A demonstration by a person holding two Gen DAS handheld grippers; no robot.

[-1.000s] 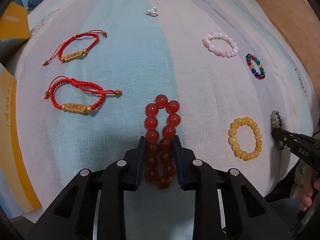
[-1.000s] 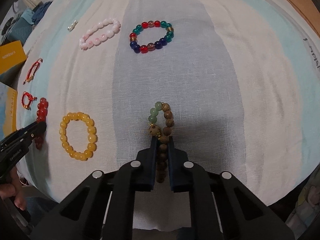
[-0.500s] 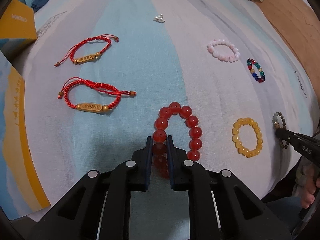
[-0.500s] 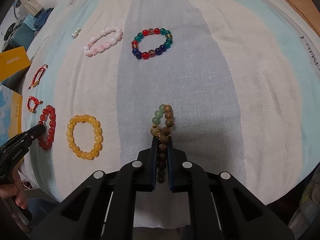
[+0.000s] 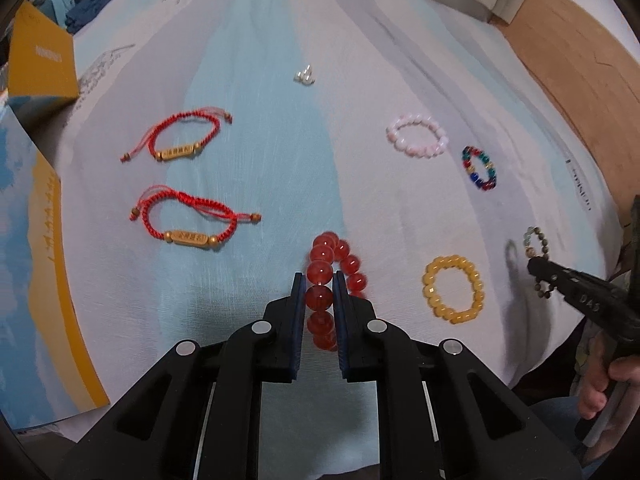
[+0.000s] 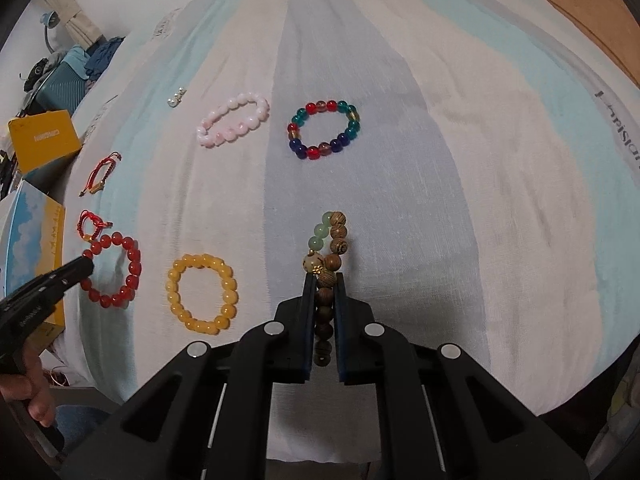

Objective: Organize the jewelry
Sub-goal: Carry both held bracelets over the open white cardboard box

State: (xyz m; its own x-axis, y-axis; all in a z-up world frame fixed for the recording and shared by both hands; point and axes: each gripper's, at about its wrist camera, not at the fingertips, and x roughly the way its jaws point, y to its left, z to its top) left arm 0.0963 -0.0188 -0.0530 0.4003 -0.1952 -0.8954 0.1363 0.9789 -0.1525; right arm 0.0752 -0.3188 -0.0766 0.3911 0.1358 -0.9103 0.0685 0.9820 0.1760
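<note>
My left gripper (image 5: 319, 280) is shut on one side of a red bead bracelet (image 5: 334, 258), which hangs lifted above the striped cloth; it also shows in the right wrist view (image 6: 120, 276). My right gripper (image 6: 323, 278) is shut on a brown wooden bead bracelet (image 6: 334, 248) with green beads, also lifted; it shows in the left wrist view (image 5: 538, 244). A yellow bead bracelet (image 6: 204, 294) lies between the two grippers. A pink bracelet (image 6: 234, 120) and a multicoloured bracelet (image 6: 324, 130) lie farther back.
Two red cord bracelets with gold bars (image 5: 184, 220) (image 5: 178, 142) lie at the left. A small pearl piece (image 5: 304, 76) lies at the back. A yellow box (image 5: 40, 64) and a blue-and-yellow box (image 5: 36, 280) stand at the left edge. A wooden floor (image 5: 580, 52) shows right.
My left gripper closed from around the whole red bracelet onto one side of it and lifted it. My right gripper rose with the wooden bracelet held.
</note>
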